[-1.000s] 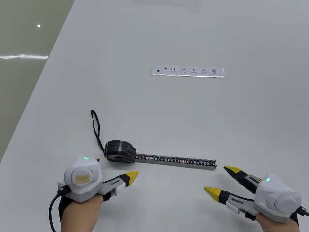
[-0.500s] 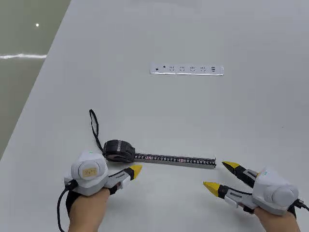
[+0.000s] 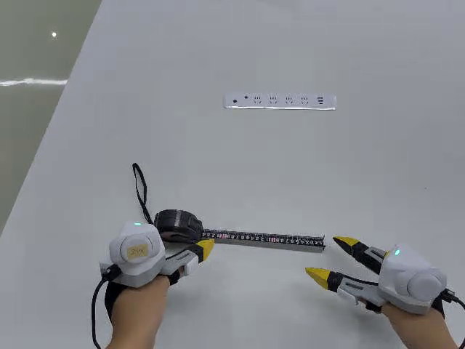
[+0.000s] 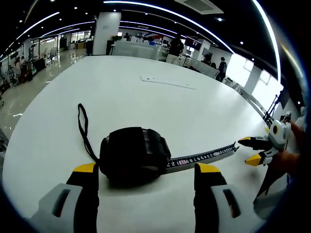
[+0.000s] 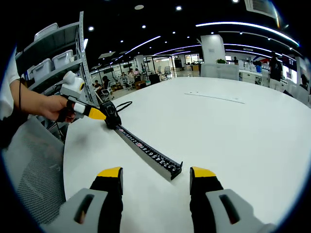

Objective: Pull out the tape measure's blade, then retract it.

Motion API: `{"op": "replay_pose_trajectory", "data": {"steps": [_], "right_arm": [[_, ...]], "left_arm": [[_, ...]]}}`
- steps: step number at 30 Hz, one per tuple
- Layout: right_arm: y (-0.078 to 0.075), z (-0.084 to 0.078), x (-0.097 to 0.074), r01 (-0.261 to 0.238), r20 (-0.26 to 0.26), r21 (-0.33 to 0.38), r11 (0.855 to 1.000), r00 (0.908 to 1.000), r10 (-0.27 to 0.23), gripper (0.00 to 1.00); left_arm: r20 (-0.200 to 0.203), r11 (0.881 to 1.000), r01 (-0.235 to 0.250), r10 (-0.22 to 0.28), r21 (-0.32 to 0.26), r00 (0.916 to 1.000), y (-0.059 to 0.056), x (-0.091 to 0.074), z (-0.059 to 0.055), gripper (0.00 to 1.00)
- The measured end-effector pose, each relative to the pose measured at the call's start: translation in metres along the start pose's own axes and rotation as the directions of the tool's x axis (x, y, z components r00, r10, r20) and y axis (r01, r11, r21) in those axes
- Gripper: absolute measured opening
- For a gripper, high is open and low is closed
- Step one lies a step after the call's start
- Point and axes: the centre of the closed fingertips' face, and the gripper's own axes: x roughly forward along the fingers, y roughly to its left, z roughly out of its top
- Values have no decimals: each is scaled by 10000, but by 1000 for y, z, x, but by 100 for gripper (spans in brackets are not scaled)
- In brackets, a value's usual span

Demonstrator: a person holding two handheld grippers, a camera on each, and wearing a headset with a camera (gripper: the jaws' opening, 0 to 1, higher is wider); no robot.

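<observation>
A broad white desk (image 3: 290,43) carries a white power strip (image 3: 280,101) toward its far side. Left of the desk, glossy grey-green floor (image 3: 33,123) reflects lamps. Beyond the desk stand a white pillar (image 4: 107,31) and metal shelving (image 5: 56,56) with bins, under curved ceiling light strips (image 4: 160,8).

White table (image 3: 327,167): tape measure (image 3: 179,225), blade (image 3: 265,239) out; power strip (image 3: 280,101).

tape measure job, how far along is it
Done: the blade lies pulled out on the table. In hand: nothing gripped; the open left claw sits at the case, the open right claw faces the blade's tip. Left: retracting.
</observation>
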Motion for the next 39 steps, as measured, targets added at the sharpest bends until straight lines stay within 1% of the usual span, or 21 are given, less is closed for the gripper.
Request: {"op": "replay_pose_trajectory", "data": {"steps": [1, 3, 8, 14, 22, 30, 35, 39], "right_arm": [[-1, 0, 0, 5, 16, -4, 10000, 10000, -5, 55], [-2, 0, 0, 8, -4, -5, 10000, 10000, -8, 55], [-4, -1, 1, -28, -69, -39, 10000, 10000, 28, 55], [-6, 0, 1, -42, -85, -37, 10000, 10000, 41, 55], [-8, 2, 2, -77, -61, -13, 10000, 10000, 76, 55], [-9, 1, 4, -111, -115, -27, 9999, 9999, 111, 54], [-9, 1, 4, -128, -107, -9, 9999, 9999, 128, 54], [-9, 1, 5, -136, -98, 1, 9999, 9999, 136, 54]], "left_arm": [[-8, 10000, -73, 73, 1, 10000, 1, 1, 0, 80], [2, 9999, -73, 74, -108, 10000, 1, 2, 1, 80], [8, 9998, -168, 168, -142, 9999, 1, 5, 2, 81], [6, 9995, -162, 162, -259, 9999, 0, 8, 3, 80], [-10, 9986, -296, 296, -435, 9996, 2, 11, 3, 80], [-135, 9971, -625, 619, -440, 9980, 3, 15, 1, 81], [-160, 9943, -876, 868, -602, 9961, 6, 17, 1, 80], [-86, 9917, -1021, 1017, -779, 9948, 8, 17, 2, 78]]}}
